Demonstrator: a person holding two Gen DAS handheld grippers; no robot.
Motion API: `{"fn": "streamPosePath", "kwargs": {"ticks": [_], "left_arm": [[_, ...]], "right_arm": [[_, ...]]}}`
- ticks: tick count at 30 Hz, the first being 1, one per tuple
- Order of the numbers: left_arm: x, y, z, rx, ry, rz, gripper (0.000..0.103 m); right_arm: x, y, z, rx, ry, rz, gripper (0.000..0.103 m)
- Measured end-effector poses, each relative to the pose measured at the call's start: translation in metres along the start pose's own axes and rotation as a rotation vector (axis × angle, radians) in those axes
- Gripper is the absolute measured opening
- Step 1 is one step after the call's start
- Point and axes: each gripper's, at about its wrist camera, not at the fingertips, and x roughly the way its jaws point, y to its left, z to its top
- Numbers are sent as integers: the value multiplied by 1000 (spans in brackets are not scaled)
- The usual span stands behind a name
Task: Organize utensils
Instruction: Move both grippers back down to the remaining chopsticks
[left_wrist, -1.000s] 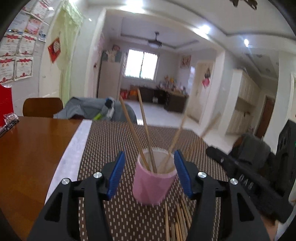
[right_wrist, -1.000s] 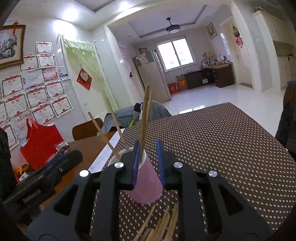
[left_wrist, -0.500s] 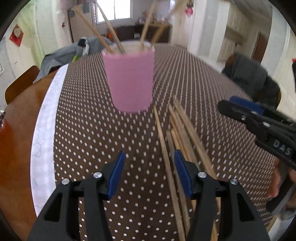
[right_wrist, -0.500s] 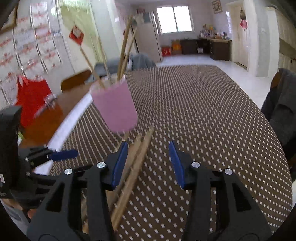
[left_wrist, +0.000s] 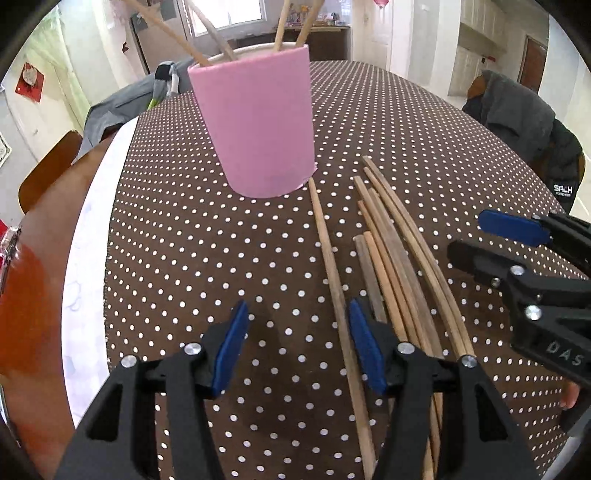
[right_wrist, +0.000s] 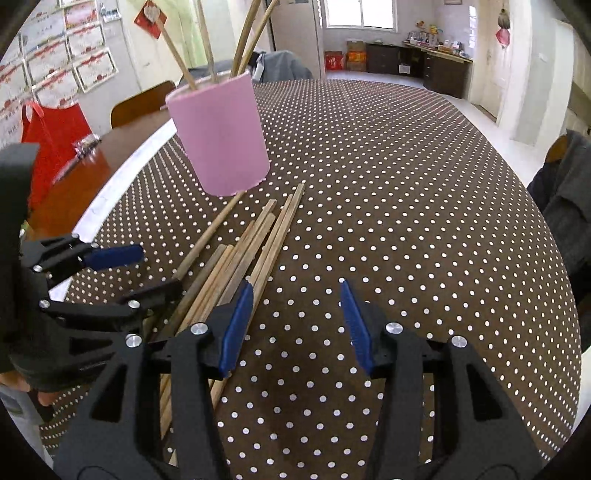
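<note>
Bright daylight from far window (right_wrist: 360, 13), soft shadows on dotted tablecloth (left_wrist: 406, 122), sharp centre, fisheye bending, dark corners

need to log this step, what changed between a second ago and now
Both grippers tipped down from the pink cup to the loose chopsticks on the table. The right gripper let go of its chopstick; its jaws are opening, empty. The left gripper stayed open, the cup unmoved.

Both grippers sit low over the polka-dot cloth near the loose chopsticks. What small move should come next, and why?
Probably shift the left gripper slightly right and close on the lone wooden chopstick. Both grippers are empty, the right gripper opening over bare cloth, and loose sticks lie beside the pink cup.
</note>
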Motion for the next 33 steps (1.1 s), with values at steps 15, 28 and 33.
{"fn": "streamPosePath", "kwargs": {"ticks": [15,28,33], "left_arm": [[5,6,5,-9,9,-6,57],[7,9,8,-8,17,-8,59],[8,10,8,-14,19,-11,59]], "right_arm": [[26,24,12,-51,37,-68,53],[24,23,16,-77,96,-82,53],[22,27,13,-95,106,-103,53]]}}
